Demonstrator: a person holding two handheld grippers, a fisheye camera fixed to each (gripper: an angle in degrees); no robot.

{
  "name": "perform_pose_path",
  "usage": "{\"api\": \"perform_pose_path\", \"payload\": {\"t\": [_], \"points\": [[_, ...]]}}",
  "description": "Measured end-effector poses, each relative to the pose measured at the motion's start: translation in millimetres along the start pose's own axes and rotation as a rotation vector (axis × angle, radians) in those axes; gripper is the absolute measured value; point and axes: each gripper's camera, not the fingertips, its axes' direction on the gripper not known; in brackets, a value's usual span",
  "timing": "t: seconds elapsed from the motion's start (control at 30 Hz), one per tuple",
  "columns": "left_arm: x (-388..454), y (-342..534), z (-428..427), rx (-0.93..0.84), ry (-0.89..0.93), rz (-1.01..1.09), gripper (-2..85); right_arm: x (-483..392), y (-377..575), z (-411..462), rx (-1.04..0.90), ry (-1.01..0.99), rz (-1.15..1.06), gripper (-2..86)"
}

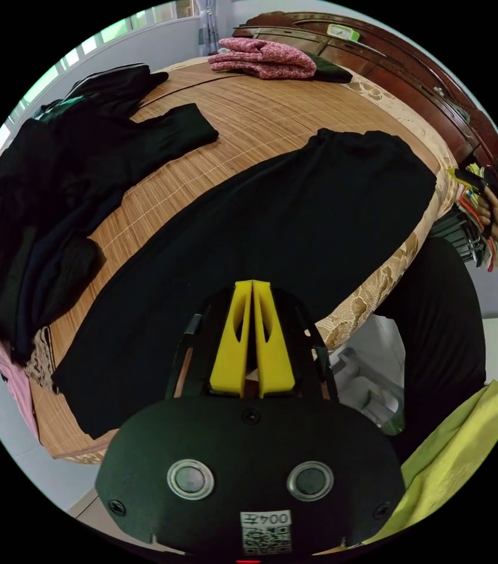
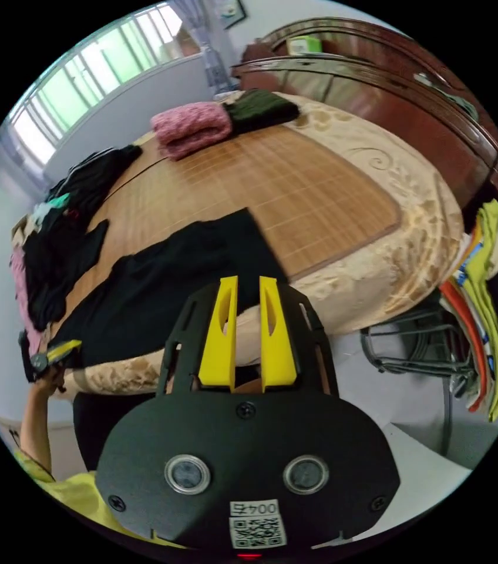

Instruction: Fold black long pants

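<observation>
Left gripper view: the left gripper (image 1: 252, 285), yellow jaws pressed together on nothing, hovers over the black long pants (image 1: 272, 235) spread flat on the woven bamboo mat (image 1: 261, 111). Right gripper view: right gripper (image 2: 248, 281), jaws slightly apart, empty, above the pants' (image 2: 167, 282) edge.

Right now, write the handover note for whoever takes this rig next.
Left tool: jaws shut, nothing between them, held over the near edge of the black pants.
Right tool: jaws slightly apart, holding nothing, off the bed's near edge.
Pants: spread flat across the bamboo mat, lengthwise along the near edge.
Elsewhere on the bed: a pile of dark clothes to one side, a folded pink garment at the far end.
Done: pants laid out. Left: all the crosswise folds.
</observation>
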Motion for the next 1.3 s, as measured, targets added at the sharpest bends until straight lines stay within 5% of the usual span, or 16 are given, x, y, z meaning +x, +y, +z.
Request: {"api": "perform_pose_path", "payload": {"t": [0.2,0.37,0.53,0.7,0.93,1.3], "points": [[5,48,50,0.007,-0.101,0.044,0.5,-103,17,53,-0.162,0.127,-0.177,3.7],[-11,101,95,0.055,-0.091,0.026,1.8,-137,26,60,-0.117,0.209,-0.192,2.4],[-87,210,112,0.236,-0.006,-0.205,6.8,-151,29,62,-0.118,0.183,-0.182,1.7],[-211,384,141,0.405,-0.006,-0.533,2.4,-165,34,64,-0.107,0.189,-0.191,1.3],[-355,548,233,0.305,-0.058,-0.762,0.5,-194,44,72,-0.093,0.308,-0.246,0.8],[-462,579,413,0.181,0.114,-0.673,1.0,-171,49,72,-0.099,0.129,-0.119,-0.1]]}}
